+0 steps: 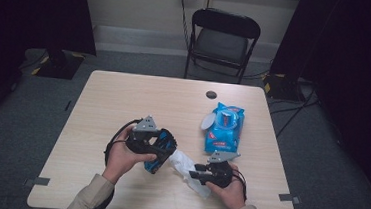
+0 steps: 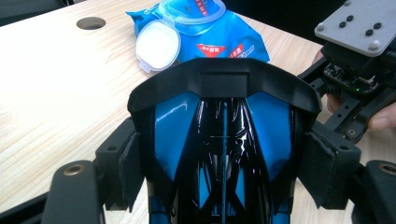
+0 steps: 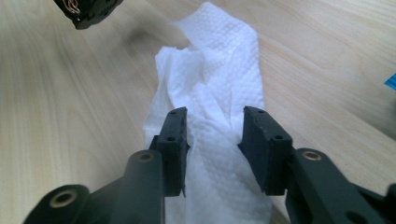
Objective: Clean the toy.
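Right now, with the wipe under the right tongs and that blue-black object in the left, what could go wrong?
The right tongs stand open astride the wipe; closing may pinch only a loose fold, so it could slip or tear. The left tongs grip the glossy blue-black object by its sides, and it may slide out. The pack has its lid open, so the wipes may dry.

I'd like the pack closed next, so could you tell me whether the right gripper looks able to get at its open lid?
Probably yes: the right gripper is open over the wipe, holding nothing, and bare table lies between it and the lid of the pack.
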Tool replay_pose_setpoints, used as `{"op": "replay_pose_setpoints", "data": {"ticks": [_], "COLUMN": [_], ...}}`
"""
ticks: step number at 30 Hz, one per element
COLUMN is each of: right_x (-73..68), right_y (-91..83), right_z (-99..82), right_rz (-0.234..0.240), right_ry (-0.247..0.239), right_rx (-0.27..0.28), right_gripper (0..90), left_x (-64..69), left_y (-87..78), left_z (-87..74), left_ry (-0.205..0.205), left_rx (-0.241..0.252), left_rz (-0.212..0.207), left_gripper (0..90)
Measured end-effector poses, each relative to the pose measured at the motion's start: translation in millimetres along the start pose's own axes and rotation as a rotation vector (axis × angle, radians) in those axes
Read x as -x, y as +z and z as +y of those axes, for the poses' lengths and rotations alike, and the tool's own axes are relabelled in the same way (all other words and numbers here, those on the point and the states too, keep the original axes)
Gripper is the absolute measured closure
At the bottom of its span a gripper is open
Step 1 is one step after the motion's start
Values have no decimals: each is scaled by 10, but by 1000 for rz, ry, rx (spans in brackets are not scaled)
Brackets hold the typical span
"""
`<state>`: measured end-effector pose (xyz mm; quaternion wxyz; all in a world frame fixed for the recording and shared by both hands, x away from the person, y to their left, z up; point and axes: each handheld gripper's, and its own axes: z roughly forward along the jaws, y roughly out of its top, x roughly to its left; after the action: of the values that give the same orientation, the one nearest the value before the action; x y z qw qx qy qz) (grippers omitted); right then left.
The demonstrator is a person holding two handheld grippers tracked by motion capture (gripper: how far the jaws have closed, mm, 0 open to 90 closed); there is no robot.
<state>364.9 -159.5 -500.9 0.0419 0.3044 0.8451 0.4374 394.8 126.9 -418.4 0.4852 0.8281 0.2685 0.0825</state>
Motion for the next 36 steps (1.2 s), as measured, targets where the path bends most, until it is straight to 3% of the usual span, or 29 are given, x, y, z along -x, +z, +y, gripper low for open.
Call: {"op": "replay_pose_setpoints", "data": {"ticks": [3, 7, 12, 15, 21, 27, 36], "right_x": [-3, -45, -88, -99, -76, 13, 135], "right_y": [11, 37, 48, 52, 52, 34, -77], "right_z": [-5, -7, -2, 10, 19, 21, 112], "right_rz": [-18, -59, -132, -165, -174, -129, -113], "right_ry": [-27, -97, -145, -145, -92, 18, 79], "right_rx": [-4, -13, -26, -35, -32, -13, 52], "right_gripper": [584, 596, 732, 812, 865, 880, 882], "left_x": [-13, -24, -22, -22, -28, -37, -49], "left_y": [-5, -11, -29, -27, -21, -19, -9], "left_z": [-7, -11, 2, 1, -3, -12, -28], "left_ry": [-1, -1, -1, -4, -2, -11, -17], "left_rx": [-4, -2, 8, 9, 5, 6, 4], "left_rz": [6, 7, 7, 3, 3, -1, -1], "left_gripper": [254, 254, 254, 254, 254, 254, 254]}}
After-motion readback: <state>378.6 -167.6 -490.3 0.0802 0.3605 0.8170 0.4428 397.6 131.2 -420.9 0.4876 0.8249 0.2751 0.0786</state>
